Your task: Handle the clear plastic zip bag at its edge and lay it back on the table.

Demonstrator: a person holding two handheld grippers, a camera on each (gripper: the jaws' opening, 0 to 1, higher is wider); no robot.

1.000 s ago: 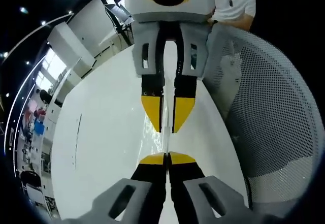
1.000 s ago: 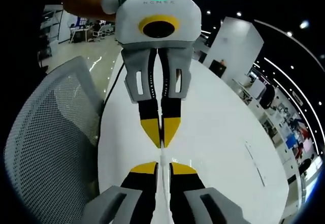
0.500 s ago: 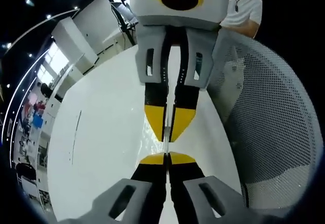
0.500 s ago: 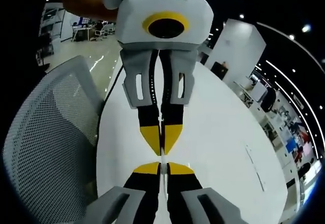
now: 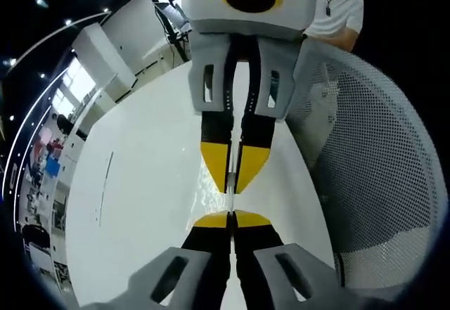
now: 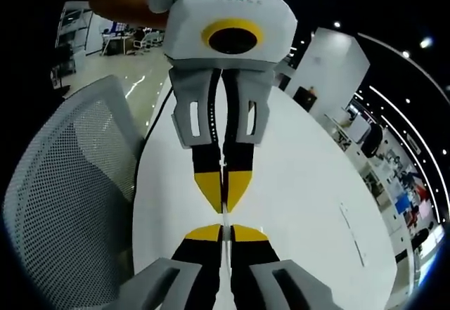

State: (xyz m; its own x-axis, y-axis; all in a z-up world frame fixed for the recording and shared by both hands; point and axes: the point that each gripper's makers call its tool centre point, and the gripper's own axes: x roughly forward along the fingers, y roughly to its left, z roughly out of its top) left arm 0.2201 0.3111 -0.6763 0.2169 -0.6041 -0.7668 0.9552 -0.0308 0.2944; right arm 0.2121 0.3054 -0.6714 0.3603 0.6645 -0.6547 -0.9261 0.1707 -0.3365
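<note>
The white table [image 5: 140, 204] spreads out beyond and to both sides of the two grippers, which meet tip to tip above it. A white mesh office chair [image 5: 380, 176] stands just beside the table edge, to the right of the left gripper's fingers in the left gripper view and to the left of the right gripper's fingers [image 6: 206, 234] in the right gripper view.

In the left gripper view the left gripper [image 5: 230, 218] rises from the bottom with its yellow-tipped jaws pressed together, and the right gripper [image 5: 233, 173] faces it from the top, its yellow tips also nearly closed. Between the two pairs of tips runs a thin edge of the clear plastic zip bag [image 5: 230, 192], seen edge-on as a pale strip; both grippers are clamped on it. The rest of the bag is hard to make out, apart from faint crinkled glints just left of the tips.

In the right gripper view the same strip of bag joins both sets of closed jaws.

A person's white shirt [image 5: 341, 18] shows beyond the chair.
</note>
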